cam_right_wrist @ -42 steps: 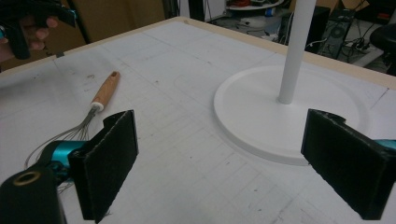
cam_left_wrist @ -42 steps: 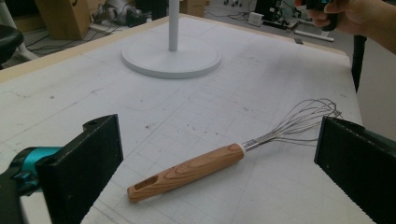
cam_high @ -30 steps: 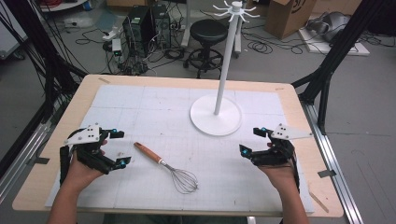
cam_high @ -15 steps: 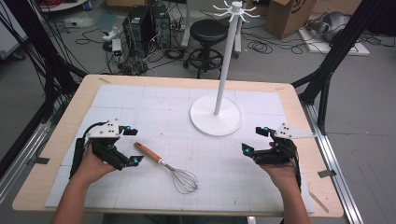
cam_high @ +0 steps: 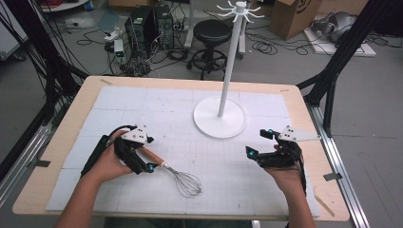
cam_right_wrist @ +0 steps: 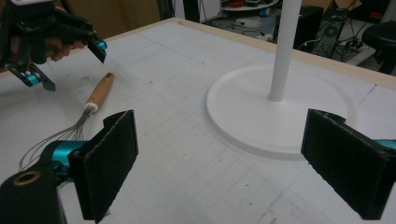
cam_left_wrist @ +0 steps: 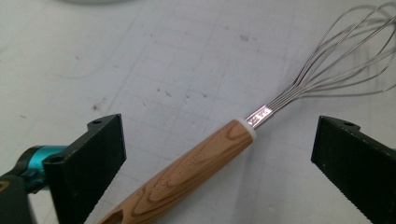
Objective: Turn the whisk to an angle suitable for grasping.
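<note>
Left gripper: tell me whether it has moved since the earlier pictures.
Yes. The left gripper has slid rightward across the table, toward the white stand base, and now straddles the whisk's wooden handle; its jaws, just closing slightly, are not yet touching it.

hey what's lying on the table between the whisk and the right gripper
Nothing. In the high view, the stretch of white gridded mat from the whisk to the right gripper is bare; the white stand sits farther back.
</note>
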`<move>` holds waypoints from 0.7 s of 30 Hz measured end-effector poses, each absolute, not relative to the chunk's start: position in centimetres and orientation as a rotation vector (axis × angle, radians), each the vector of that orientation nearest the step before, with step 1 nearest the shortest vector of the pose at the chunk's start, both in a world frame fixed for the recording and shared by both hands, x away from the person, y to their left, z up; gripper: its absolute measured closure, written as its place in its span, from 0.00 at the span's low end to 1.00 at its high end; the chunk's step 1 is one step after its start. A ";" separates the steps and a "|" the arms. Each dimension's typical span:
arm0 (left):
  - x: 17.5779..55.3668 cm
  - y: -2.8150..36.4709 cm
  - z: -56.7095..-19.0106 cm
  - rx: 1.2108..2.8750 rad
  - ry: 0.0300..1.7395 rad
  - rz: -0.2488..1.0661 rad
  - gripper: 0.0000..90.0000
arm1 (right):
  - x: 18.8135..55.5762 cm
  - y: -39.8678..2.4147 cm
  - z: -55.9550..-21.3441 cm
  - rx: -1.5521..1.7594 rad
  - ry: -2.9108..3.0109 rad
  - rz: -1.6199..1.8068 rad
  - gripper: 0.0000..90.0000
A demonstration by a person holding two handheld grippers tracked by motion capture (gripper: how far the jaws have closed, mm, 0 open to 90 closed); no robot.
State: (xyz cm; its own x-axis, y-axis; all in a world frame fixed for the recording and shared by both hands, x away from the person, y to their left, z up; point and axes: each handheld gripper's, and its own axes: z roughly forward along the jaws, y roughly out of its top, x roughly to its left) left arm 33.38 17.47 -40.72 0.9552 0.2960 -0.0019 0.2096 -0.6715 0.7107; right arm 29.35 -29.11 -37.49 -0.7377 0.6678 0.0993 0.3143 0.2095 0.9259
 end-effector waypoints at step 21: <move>34.6 15.9 -43.2 2.509 0.274 0.073 0.40 | 29.6 -29.1 -38.1 0.939 2.183 1.525 0.11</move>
